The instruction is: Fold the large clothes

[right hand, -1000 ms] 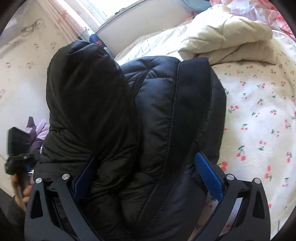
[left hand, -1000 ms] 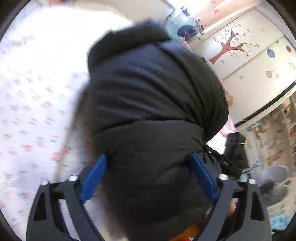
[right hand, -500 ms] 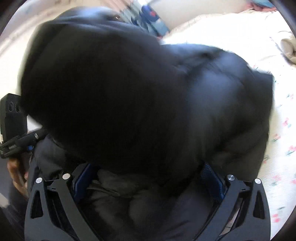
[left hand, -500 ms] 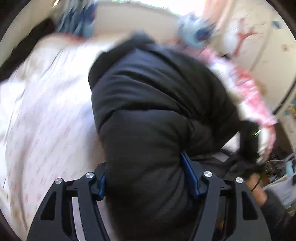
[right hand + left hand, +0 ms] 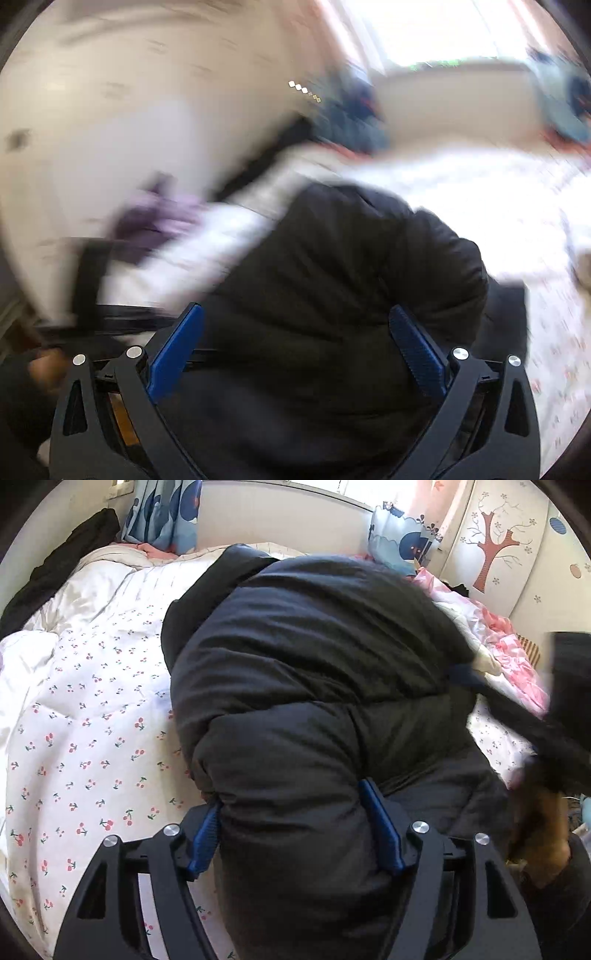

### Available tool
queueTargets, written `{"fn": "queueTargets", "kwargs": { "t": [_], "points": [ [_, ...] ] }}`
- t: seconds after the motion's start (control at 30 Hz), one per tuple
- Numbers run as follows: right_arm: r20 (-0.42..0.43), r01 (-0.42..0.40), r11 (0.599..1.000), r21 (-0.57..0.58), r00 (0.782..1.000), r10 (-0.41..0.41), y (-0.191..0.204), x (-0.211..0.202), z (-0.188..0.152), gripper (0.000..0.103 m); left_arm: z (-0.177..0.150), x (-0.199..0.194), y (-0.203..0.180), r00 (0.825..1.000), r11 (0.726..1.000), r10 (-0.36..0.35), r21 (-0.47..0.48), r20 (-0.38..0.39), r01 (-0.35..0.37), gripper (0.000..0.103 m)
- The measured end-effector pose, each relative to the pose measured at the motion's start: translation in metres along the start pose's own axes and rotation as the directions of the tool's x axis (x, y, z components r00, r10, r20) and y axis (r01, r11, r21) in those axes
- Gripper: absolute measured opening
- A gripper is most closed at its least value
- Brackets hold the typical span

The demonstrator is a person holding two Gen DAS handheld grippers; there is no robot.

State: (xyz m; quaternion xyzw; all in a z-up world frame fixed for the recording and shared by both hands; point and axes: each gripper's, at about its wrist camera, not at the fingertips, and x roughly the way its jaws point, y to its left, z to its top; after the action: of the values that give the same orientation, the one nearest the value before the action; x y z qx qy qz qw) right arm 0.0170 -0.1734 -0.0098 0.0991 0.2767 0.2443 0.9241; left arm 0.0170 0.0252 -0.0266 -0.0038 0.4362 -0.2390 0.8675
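Since a second ago, more of the bed is brought into the left view, and the right view is now blurred. A thick fold of the black jacket, heaped on the bed, is clamped between the left gripper's fingers, whose jaws are opening. Jacket is seen between the right gripper's wide fingers; contact cannot be told.
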Motion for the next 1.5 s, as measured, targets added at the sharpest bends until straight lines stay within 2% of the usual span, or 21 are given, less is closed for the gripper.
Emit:
{"fn": "queueTargets", "kwargs": {
  "t": [0.07, 0.13, 0.2, 0.3, 0.37, 0.43, 0.5, 0.57, 0.63, 0.77, 0.83, 0.93, 0.97, 1.0, 1.07, 1.1, 1.13, 1.23, 1.3, 1.4, 1.5],
  "points": [
    [-0.102, 0.086, 0.990, 0.115, 0.992, -0.074, -0.034, 0.028, -0.019, 0.096, 0.004, -0.009, 0.010, 0.998, 0.998, -0.066, -0.015, 0.001, 0.066, 0.077],
    [-0.125, 0.060, 0.973, 0.222, 0.992, -0.033, -0.066, 0.034, -0.031, 0.096, 0.005, -0.006, 0.009, 0.997, 0.997, -0.080, -0.018, -0.010, 0.080, 0.077],
    [-0.122, 0.052, 0.977, 0.207, 0.992, -0.027, -0.064, 0.019, -0.031, 0.096, 0.006, -0.011, 0.009, 0.997, 0.997, -0.073, -0.028, -0.020, 0.072, 0.076],
    [-0.053, 0.058, 0.980, 0.192, 0.997, -0.049, -0.053, -0.032, -0.034, 0.096, 0.003, -0.034, 0.021, 0.991, 0.985, -0.131, -0.111, 0.035, 0.134, 0.076],
    [-0.106, 0.101, 0.975, 0.196, 0.991, -0.081, -0.050, -0.039, -0.047, 0.096, 0.000, -0.042, 0.032, 0.986, 0.973, -0.149, -0.168, 0.068, 0.159, 0.077],
    [-0.220, 0.105, 0.974, 0.199, 0.974, -0.060, -0.052, -0.017, -0.061, 0.096, -0.003, -0.027, 0.033, 0.992, 0.978, -0.125, -0.168, 0.017, 0.127, 0.077],
    [-0.243, 0.106, 0.972, 0.209, 0.969, -0.054, -0.049, -0.017, -0.073, 0.096, -0.006, -0.015, 0.032, 0.992, 0.979, -0.123, -0.168, -0.026, 0.117, 0.077],
    [-0.206, 0.092, 0.971, 0.222, 0.978, -0.046, -0.049, -0.029, -0.069, 0.096, -0.007, -0.023, 0.036, 0.991, 0.975, -0.132, -0.183, -0.013, 0.127, 0.077],
    [-0.161, 0.080, 0.962, 0.262, 0.986, -0.039, -0.055, -0.046, -0.065, 0.096, -0.006, -0.031, 0.049, 0.985, 0.959, -0.170, -0.231, 0.007, 0.167, 0.078],
    [-0.185, 0.059, 0.927, 0.371, 0.983, 0.011, -0.084, -0.061, -0.063, 0.096, -0.001, -0.019, 0.064, 0.962, 0.918, -0.272, -0.311, -0.036, 0.248, 0.083],
    [-0.228, 0.046, 0.905, 0.423, 0.972, 0.057, -0.099, -0.054, -0.066, 0.096, -0.004, -0.007, 0.069, 0.954, 0.902, -0.297, -0.341, -0.045, 0.265, 0.094],
    [-0.256, 0.005, 0.881, 0.473, 0.958, 0.132, -0.098, -0.039, -0.076, 0.096, -0.010, 0.015, 0.068, 0.932, 0.870, -0.357, -0.385, -0.065, 0.306, 0.097],
    [-0.263, -0.005, 0.874, 0.486, 0.953, 0.151, -0.095, -0.035, -0.077, 0.096, -0.012, 0.020, 0.063, 0.930, 0.871, -0.360, -0.383, -0.069, 0.308, 0.097],
    [-0.263, -0.018, 0.866, 0.499, 0.950, 0.171, -0.095, -0.032, -0.080, 0.097, -0.013, 0.021, 0.059, 0.936, 0.881, -0.346, -0.366, -0.068, 0.299, 0.096],
    [-0.248, -0.048, 0.859, 0.509, 0.948, 0.200, -0.092, -0.025, -0.082, 0.097, -0.012, 0.011, 0.043, 0.960, 0.927, -0.273, -0.282, -0.054, 0.248, 0.082],
    [-0.238, -0.061, 0.866, 0.496, 0.950, 0.204, -0.089, -0.022, -0.081, 0.097, -0.010, 0.000, 0.035, 0.971, 0.945, -0.237, -0.238, -0.037, 0.222, 0.070],
    [-0.221, -0.088, 0.874, 0.479, 0.951, 0.217, -0.082, -0.020, -0.075, 0.097, -0.008, -0.008, 0.029, 0.976, 0.956, -0.219, -0.207, -0.020, 0.210, 0.061],
    [-0.176, -0.197, 0.882, 0.428, 0.939, 0.296, -0.055, -0.007, -0.051, 0.097, 0.001, -0.039, 0.013, 0.985, 0.981, -0.165, -0.093, 0.046, 0.169, 0.051],
    [-0.147, -0.267, 0.890, 0.370, 0.929, 0.340, -0.031, 0.004, -0.031, 0.097, 0.005, -0.062, 0.006, 0.990, 0.994, -0.100, -0.030, 0.099, 0.104, 0.049],
    [-0.164, -0.312, 0.891, 0.330, 0.911, 0.379, -0.008, 0.020, -0.020, 0.097, 0.003, -0.087, 0.013, 0.990, 0.999, -0.041, -0.010, 0.136, 0.042, 0.049],
    [-0.313, -0.222, 0.935, 0.277, 0.899, 0.306, 0.003, 0.045, -0.040, 0.097, -0.021, -0.078, 0.038, 0.998, 0.999, 0.003, -0.039, 0.063, -0.001, 0.049]
  ]
}}
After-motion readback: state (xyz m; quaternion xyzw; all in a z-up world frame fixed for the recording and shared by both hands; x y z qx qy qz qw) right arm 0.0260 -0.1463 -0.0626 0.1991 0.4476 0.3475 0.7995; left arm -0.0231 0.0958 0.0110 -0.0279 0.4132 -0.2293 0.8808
